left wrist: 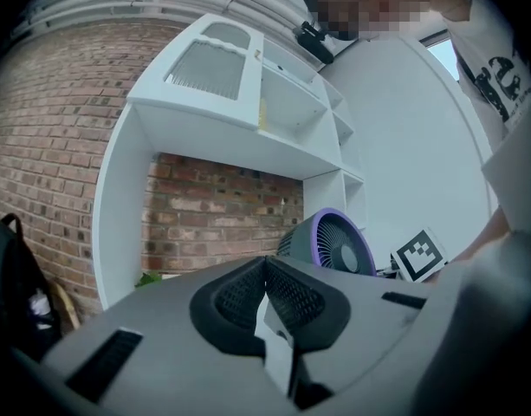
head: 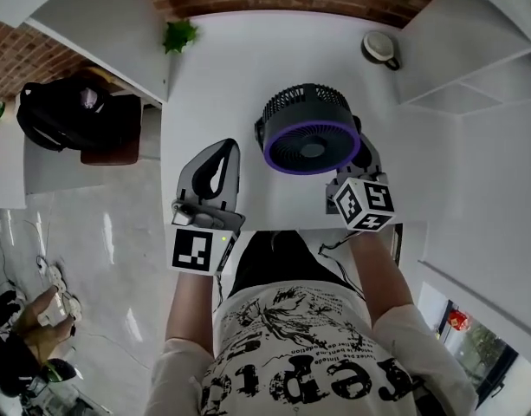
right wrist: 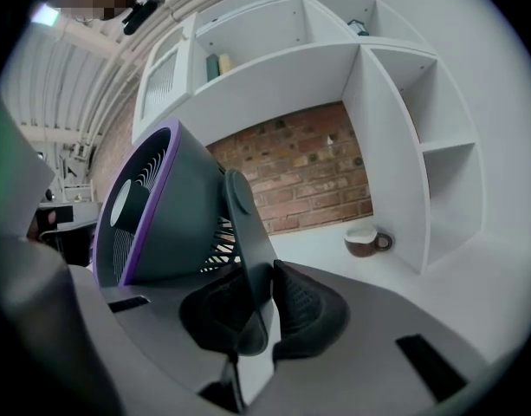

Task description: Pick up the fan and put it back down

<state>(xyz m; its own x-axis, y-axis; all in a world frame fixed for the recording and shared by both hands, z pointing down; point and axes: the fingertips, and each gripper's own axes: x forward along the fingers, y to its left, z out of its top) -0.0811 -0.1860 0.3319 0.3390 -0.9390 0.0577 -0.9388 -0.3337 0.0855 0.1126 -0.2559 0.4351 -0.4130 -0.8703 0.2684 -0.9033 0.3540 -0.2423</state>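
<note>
One fan [head: 310, 130] (in right tongs [right wrist: 261, 271]), one mug [head: 382, 48].

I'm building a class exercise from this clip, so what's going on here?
A person works at a white table with a gripper in each hand. The right gripper has its fingers clamped on the stand arm of the black, purple-rimmed fan. The left gripper is shut and empty, apart from the fan, on the person's left. Whether the fan's base rests on the table cannot be told. A mug stands at the back.
</note>
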